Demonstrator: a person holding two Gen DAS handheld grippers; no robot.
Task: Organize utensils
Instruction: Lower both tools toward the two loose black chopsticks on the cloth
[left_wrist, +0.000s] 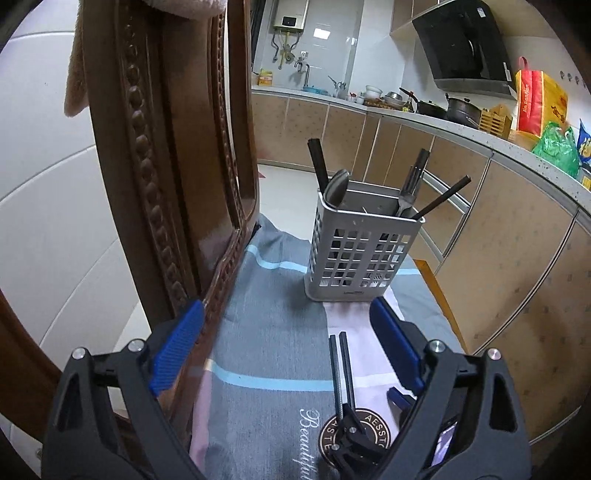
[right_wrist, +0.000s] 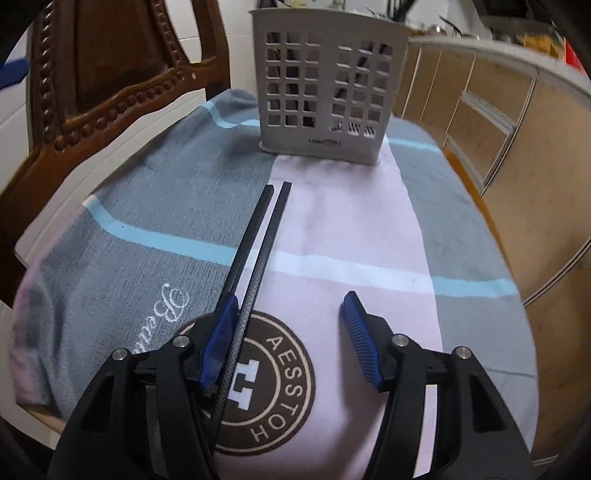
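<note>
A gray holder (left_wrist: 364, 245) with square holes stood on a gray, pink and blue cloth (right_wrist: 155, 206) spread over a chair seat. A spoon (left_wrist: 337, 190), a fork (left_wrist: 408, 194) and some dark sticks (left_wrist: 439, 201) poked out of its top. In the right wrist view the holder's top was cut off, so those could not be seen there.

Two black chopsticks (right_wrist: 258, 240) lay side by side on the cloth, well in front of the holder. The right gripper (right_wrist: 290, 332) stood partly open around them. Its left pad (right_wrist: 218, 347) sat right beside them, hiding part of one, and whether it touched them was hard to tell. The other pad was well apart.

The left gripper (left_wrist: 286, 350) was wide open and held nothing. One blue pad (left_wrist: 177, 347) was up against the brown wooden chair back (left_wrist: 159, 155).
</note>
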